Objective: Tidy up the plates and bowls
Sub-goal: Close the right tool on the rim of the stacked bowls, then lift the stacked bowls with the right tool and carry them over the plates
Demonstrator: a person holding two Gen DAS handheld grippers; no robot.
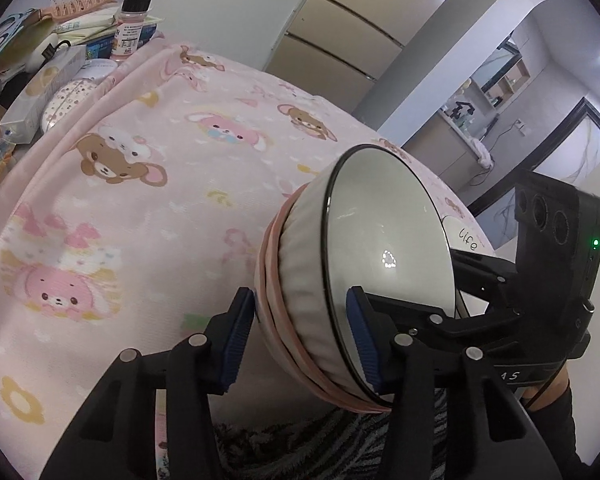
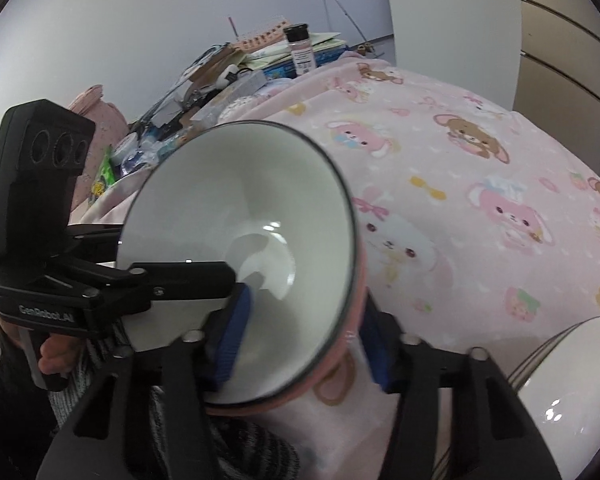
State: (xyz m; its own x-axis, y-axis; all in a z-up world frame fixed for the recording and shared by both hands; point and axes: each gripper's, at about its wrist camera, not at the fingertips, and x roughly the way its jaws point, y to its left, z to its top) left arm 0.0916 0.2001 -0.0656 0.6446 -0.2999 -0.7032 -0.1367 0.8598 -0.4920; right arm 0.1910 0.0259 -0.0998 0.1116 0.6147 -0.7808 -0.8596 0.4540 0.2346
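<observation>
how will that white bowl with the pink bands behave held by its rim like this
The glossy white bowl with a dark rim and pink bands is probably slippery: its glaze reflects light. It looks ceramic, so likely rigid and breakable if dropped. The left claw and right claw each pinch its rim; it may pivot.

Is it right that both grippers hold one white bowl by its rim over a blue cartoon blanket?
Not quite: the blanket is pink, as the left wrist view shows. Both the left gripper and right gripper do hold the white bowl by its rim.
</observation>
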